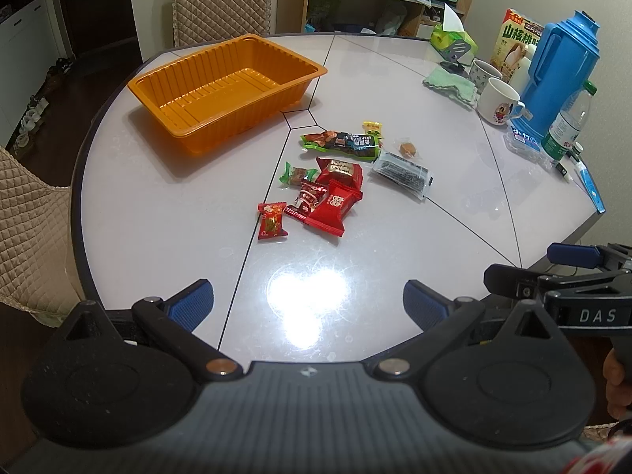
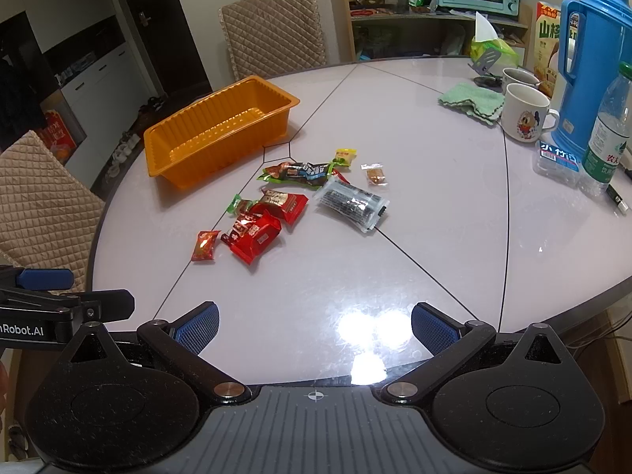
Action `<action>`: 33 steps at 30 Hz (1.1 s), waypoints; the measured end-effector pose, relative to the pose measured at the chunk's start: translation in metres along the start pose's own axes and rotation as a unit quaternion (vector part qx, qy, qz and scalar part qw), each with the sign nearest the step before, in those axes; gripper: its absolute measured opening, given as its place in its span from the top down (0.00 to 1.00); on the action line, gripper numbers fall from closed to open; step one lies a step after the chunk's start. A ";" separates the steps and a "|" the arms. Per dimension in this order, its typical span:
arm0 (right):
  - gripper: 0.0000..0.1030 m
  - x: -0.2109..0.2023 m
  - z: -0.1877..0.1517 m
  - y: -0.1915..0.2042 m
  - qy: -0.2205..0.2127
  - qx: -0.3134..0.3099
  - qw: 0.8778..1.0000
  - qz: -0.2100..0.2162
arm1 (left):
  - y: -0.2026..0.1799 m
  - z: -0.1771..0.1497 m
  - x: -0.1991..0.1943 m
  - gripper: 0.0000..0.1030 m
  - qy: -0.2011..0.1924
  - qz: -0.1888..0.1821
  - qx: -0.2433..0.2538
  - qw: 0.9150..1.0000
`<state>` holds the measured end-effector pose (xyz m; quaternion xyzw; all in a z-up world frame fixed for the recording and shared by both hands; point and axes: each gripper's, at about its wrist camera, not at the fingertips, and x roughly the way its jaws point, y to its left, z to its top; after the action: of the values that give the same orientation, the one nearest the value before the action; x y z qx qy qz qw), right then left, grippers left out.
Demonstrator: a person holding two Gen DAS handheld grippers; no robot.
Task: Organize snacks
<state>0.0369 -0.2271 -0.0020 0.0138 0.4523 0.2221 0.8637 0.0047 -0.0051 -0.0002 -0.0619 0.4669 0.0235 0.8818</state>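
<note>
Hovering left claw [image 1: 308, 306] and right claw [image 2: 315, 326] both spread wide, empty, snack pile [image 1: 328, 181] ahead on counter [image 1: 158, 217], orange tray [image 1: 225, 87] beyond-left.

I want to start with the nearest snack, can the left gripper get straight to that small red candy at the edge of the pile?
Probably yes. The left gripper is open, and only bare table lies between it and the red candy.
</note>
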 end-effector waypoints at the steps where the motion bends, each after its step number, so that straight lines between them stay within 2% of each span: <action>1: 0.00 0.000 0.000 0.000 0.000 0.000 1.000 0.000 | 0.000 0.000 0.000 0.01 0.000 0.000 0.000 1.000; 21: 0.00 0.016 0.004 0.001 0.000 0.007 1.000 0.005 | 0.011 0.007 0.016 0.01 0.008 0.000 -0.001 1.000; 31: 0.00 0.034 0.006 -0.010 -0.018 0.017 0.999 0.020 | 0.024 0.011 0.045 0.08 -0.015 0.015 0.023 1.000; 33: 0.00 0.038 0.007 -0.010 -0.023 0.016 0.999 0.021 | 0.025 0.012 0.052 0.13 -0.014 0.014 0.027 0.999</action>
<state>0.0648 -0.2201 -0.0297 0.0420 0.4349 0.2328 0.8689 0.0414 0.0201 -0.0384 -0.0315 0.4557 0.0243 0.8892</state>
